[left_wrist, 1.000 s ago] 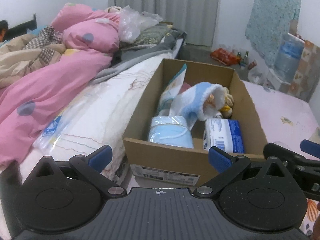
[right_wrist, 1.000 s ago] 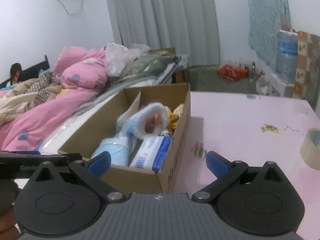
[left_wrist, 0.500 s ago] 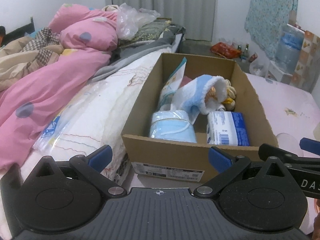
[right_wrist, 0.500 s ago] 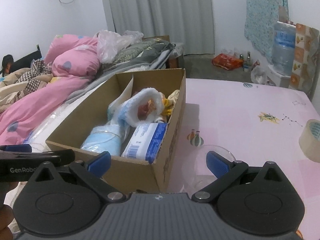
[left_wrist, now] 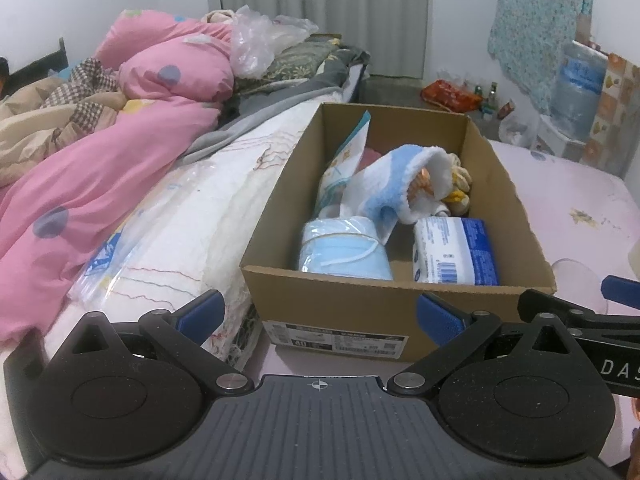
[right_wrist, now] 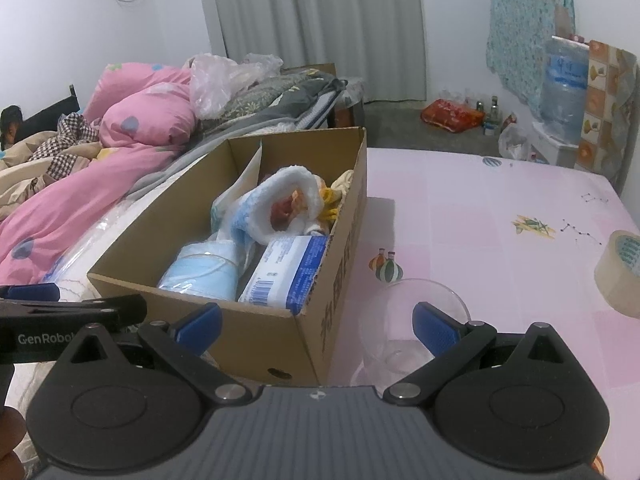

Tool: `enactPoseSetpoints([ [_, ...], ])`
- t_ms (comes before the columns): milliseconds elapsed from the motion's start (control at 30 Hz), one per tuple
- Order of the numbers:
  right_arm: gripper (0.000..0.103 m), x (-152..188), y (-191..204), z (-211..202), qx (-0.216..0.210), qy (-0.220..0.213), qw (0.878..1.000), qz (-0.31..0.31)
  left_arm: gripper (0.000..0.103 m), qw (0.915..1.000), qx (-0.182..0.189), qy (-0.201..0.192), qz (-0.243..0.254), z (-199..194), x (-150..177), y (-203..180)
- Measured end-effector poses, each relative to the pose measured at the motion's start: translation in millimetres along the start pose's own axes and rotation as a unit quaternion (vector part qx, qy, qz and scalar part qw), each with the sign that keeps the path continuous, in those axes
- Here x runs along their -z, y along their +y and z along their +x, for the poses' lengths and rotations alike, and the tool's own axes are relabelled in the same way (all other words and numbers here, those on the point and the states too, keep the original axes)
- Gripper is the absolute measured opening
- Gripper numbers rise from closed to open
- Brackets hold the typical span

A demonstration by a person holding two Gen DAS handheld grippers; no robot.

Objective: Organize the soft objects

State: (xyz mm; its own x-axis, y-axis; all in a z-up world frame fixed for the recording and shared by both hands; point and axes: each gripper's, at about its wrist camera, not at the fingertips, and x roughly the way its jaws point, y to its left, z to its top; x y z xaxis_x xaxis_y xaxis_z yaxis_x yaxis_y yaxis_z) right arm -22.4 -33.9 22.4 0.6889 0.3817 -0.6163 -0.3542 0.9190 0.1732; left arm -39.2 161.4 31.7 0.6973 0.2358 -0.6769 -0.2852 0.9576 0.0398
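Cardboard box (left_wrist: 394, 312) sits on the pink counter (right_wrist: 472, 208) in front of you, hard against the bed (left_wrist: 192, 216) on its left side. Inside it, a roll of pale blue face masks (left_wrist: 344, 254) lies at the near left, a blue-and-white tissue pack (left_wrist: 456, 256) at the near right, and a blue-and-white fleece cloth (left_wrist: 394, 188) is bundled over them toward the middle — with a flat plastic packet (left_wrist: 346, 156) standing against the left wall. Your left gripper (left_wrist: 320, 314) is released, its fingers spread wide and empty, just short of the box's near wall. Your right gripper (right_wrist: 316, 322) is likewise spread and holds nothing — it hangs over the box's near right corner, and a clear glass (right_wrist: 400, 320) stands just beside its right finger. A roll of tape (right_wrist: 620, 272) lies well apart, at the counter's right edge.
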Motion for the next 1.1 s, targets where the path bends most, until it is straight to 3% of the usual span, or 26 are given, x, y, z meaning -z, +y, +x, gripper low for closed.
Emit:
enactPoseSetpoints([
  [1100,0.074,0.8,-8.2,9.3,0.000,0.017,1.000,0.010,0.102,0.9998,0.003,0.019,0.010,7.8,-1.4,-8.3],
])
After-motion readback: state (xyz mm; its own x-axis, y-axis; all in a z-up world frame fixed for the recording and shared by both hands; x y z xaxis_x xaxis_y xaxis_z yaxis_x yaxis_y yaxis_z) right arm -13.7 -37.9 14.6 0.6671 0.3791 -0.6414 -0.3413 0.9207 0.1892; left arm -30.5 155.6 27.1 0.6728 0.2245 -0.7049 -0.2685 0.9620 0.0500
